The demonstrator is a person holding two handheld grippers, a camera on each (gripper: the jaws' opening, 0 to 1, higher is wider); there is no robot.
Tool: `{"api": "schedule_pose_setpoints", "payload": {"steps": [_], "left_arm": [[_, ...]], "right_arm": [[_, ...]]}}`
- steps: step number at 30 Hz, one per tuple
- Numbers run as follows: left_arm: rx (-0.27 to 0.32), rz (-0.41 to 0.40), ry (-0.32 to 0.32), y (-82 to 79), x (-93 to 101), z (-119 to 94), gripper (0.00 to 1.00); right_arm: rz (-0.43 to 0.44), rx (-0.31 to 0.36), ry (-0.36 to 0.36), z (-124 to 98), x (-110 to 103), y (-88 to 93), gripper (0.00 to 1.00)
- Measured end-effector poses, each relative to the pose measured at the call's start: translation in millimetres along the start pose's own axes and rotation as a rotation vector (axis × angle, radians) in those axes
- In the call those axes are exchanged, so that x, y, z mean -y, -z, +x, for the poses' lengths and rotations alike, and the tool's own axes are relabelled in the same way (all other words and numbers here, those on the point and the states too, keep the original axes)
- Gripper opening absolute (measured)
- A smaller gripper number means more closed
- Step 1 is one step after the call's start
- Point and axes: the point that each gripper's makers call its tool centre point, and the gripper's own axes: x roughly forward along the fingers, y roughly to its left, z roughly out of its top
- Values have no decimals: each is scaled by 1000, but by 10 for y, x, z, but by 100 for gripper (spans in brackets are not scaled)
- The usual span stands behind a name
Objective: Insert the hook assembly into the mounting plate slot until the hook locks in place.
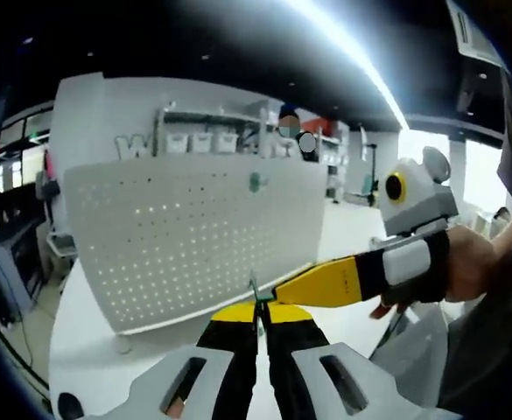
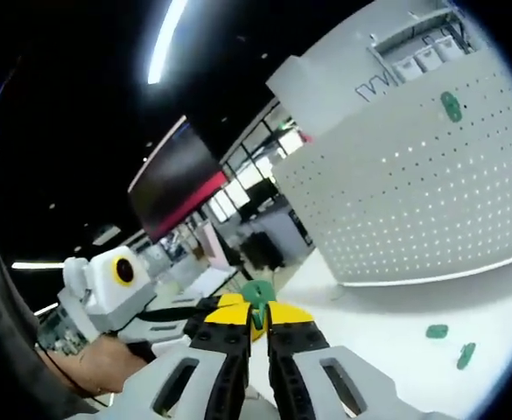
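A white perforated mounting plate (image 1: 194,236) stands upright on the white table, with one green hook (image 1: 256,182) fixed near its top. My left gripper (image 1: 257,308) is shut on a thin green hook part (image 1: 254,293) at its yellow tips. My right gripper (image 1: 282,291) comes in from the right and meets those tips. In the right gripper view, my right gripper (image 2: 257,317) is shut on a green hook piece (image 2: 257,292), and the left gripper (image 2: 227,304) touches in from the left. The plate (image 2: 413,192) stands to the right, with its mounted hook (image 2: 451,107).
Two loose green pieces (image 2: 437,331) (image 2: 466,354) lie on the white table (image 2: 387,324) in front of the plate. A person's hand (image 1: 470,262) holds the right gripper. Shelves with white bins (image 1: 203,140) stand behind the plate.
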Motion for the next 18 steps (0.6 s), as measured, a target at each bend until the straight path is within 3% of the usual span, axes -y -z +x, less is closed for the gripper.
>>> {"api": "schedule_pose_setpoints", "payload": {"steps": [9, 18], "left_arm": [[5, 32, -13, -23, 3, -15, 1], [12, 13, -7, 0, 11, -26, 2]], "right_arm": [[24, 10, 6, 3, -4, 0, 2], [-10, 5, 23, -7, 6, 25, 0]]}}
